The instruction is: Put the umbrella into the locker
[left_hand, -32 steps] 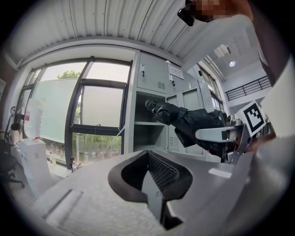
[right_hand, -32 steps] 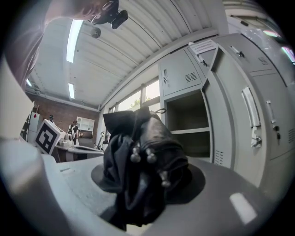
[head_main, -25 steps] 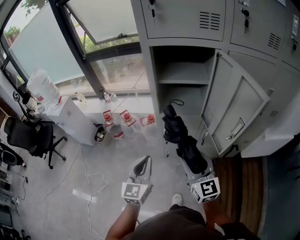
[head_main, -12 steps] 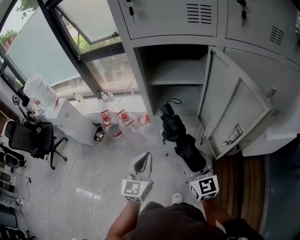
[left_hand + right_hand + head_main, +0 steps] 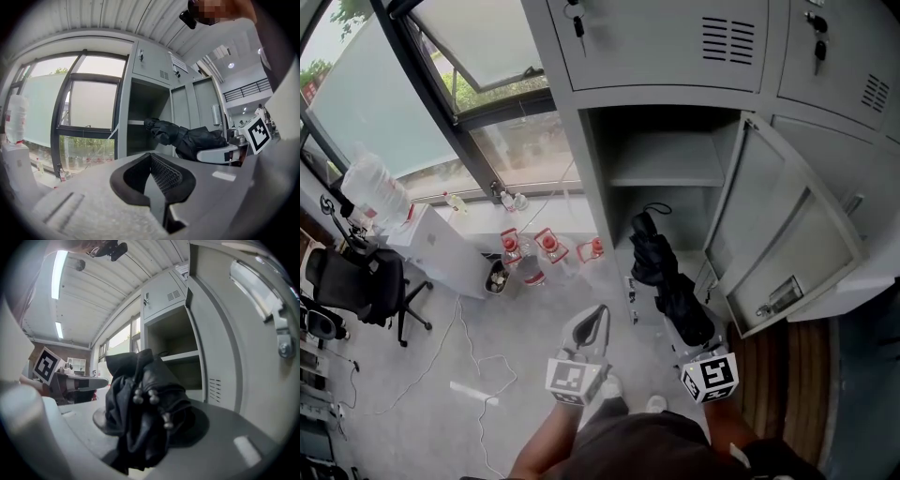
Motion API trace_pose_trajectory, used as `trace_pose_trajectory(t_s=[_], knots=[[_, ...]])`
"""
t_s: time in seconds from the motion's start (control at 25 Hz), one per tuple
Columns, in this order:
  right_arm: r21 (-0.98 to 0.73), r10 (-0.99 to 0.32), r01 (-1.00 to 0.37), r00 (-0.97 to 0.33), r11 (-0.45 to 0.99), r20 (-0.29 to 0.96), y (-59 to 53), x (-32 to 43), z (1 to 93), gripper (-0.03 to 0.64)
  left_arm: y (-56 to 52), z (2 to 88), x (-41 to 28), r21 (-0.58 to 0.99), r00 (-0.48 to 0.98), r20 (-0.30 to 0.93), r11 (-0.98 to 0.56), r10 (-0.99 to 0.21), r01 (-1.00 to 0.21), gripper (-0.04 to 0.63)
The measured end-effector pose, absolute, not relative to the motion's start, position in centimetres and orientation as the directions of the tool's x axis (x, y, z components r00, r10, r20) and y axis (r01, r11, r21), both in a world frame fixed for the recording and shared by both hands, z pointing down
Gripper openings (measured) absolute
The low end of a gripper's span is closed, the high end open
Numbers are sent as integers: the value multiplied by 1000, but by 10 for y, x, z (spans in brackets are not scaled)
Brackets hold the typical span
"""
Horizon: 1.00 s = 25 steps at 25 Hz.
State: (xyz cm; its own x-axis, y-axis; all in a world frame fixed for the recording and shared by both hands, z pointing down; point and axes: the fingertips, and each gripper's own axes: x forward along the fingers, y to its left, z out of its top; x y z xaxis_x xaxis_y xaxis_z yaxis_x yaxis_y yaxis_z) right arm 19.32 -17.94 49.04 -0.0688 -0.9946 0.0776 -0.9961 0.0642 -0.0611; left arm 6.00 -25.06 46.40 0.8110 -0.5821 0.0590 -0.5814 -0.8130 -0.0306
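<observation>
Both jaws of the right gripper [image 5: 140, 441] are clamped on the folded black umbrella [image 5: 661, 277], which sticks out ahead of them, its far end at the mouth of the open locker [image 5: 598, 187]. The locker door [image 5: 787, 234] stands swung open to their right. To their left, the left gripper [image 5: 159, 185] has its jaws together on nothing.

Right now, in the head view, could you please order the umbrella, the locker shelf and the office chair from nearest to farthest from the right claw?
1. Umbrella: held in the right claw.
2. Locker shelf: ahead, beyond the umbrella's tip.
3. Office chair: far left, by the window.
</observation>
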Motion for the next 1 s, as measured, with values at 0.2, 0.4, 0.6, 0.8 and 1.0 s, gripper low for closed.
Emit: trace_pose_trajectory(t_s=[0.2, 0.4, 0.6, 0.8, 1.0], knots=[[-61, -995, -998, -36, 30, 96, -201, 192, 497, 224, -281, 466, 59, -29, 826, 64, -829, -560, -559, 5], [-72, -993, -997, -11, 2, 121, -217, 187, 506, 224, -305, 468, 57, -28, 845, 68, -847, -531, -530, 5], [-79, -989, -996, 30, -41, 144, -231, 188, 514, 224, -328, 473, 49, -11, 855, 67, -857, -515, -515, 5], [-72, -984, -993, 81, -94, 162, -243, 188, 519, 224, -347, 484, 45, 12, 874, 70, -876, -480, -482, 5], [-85, -972, -981, 156, -173, 178, -252, 188, 522, 224, -356, 493, 48, 16, 906, 82, -908, -416, -419, 3]])
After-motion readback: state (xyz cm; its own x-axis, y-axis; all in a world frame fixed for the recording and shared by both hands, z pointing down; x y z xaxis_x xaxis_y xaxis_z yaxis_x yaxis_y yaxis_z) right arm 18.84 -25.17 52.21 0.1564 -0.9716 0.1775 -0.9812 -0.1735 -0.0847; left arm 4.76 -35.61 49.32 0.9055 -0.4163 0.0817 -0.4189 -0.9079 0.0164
